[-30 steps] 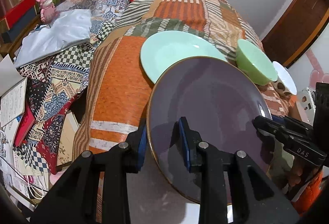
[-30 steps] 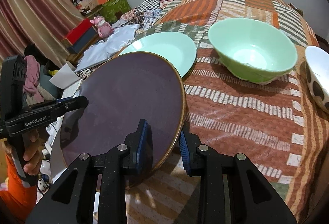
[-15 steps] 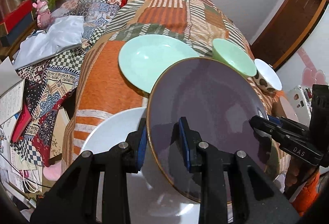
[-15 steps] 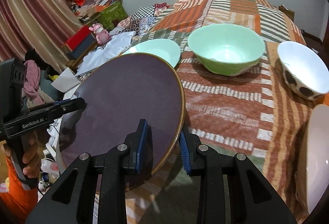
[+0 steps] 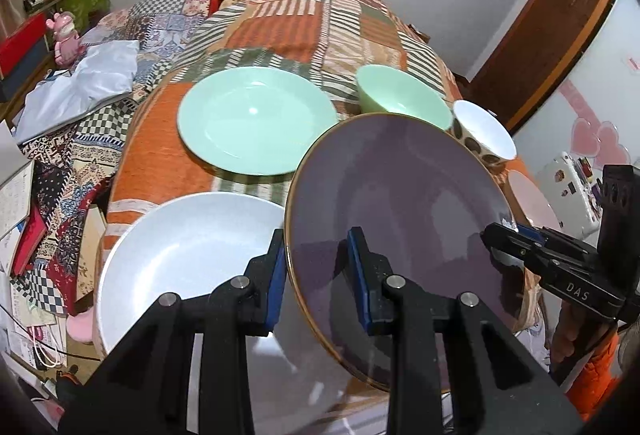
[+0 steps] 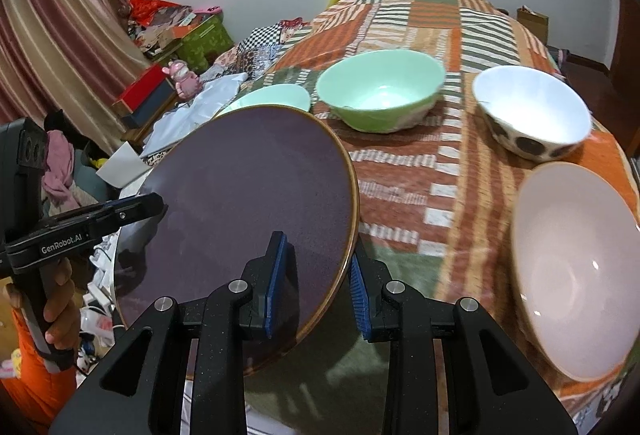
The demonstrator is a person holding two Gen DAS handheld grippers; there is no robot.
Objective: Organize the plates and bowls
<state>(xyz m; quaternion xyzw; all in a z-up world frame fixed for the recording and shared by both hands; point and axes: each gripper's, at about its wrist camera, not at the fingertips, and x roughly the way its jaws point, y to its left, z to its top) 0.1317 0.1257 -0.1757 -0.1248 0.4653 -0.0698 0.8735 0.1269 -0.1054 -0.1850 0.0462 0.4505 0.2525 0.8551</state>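
A purple plate with a gold rim hangs tilted above the patchwork bedspread, carried between both grippers. My left gripper is shut on its left rim. My right gripper is shut on the opposite rim of the purple plate. Under its left side lies a large white plate. Farther back sit a mint plate, a green bowl and a white spotted bowl. A pale pink bowl stands near right.
Left of the bed lie a white cloth, a pink toy, boxes and scattered papers. A brown curtain hangs on that side. A wooden door stands at the right.
Both grippers drew back and rose a little with the purple plate. The white plate and the pink bowl came into view, and the mint plate and bowls look farther away.
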